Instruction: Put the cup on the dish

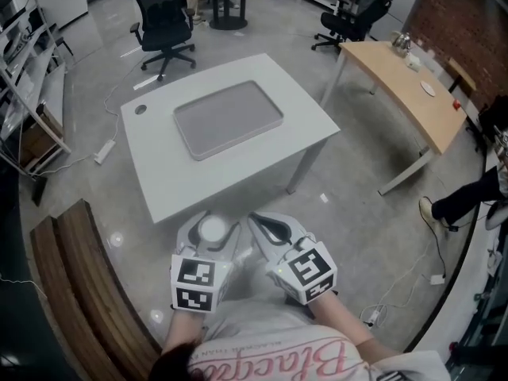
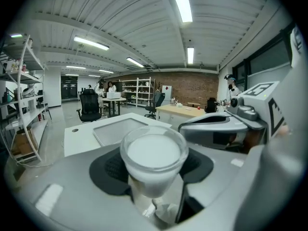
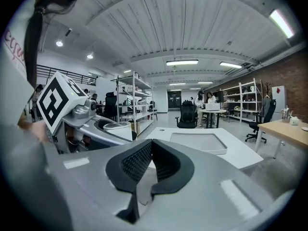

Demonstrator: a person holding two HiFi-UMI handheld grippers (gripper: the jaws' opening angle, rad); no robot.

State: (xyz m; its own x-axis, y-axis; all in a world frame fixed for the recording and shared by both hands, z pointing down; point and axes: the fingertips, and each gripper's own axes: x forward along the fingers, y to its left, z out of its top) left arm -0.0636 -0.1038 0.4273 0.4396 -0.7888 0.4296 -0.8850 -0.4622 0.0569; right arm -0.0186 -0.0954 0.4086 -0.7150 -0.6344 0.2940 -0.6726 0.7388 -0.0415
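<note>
A white cup [image 1: 213, 229] with a clear rim sits upright between the pads of my left gripper [image 1: 213, 238], which is shut on it, low in the head view and close to my body. The left gripper view shows the cup [image 2: 153, 153] from close up, clamped at its sides. My right gripper [image 1: 260, 222] is just to its right, shut with nothing in it; its dark pads [image 3: 137, 163] meet at the tips. The dish, a grey rectangular tray [image 1: 228, 117], lies on the white table [image 1: 182, 177] ahead of both grippers and holds nothing.
A curved wooden bench [image 1: 79, 284] is at my lower left. Black office chairs [image 1: 165, 22] stand beyond the table. A wooden desk [image 1: 409, 90] is at the right, a person's leg and shoe [image 1: 444, 209] beside it. Shelving [image 1: 28, 78] lines the left wall.
</note>
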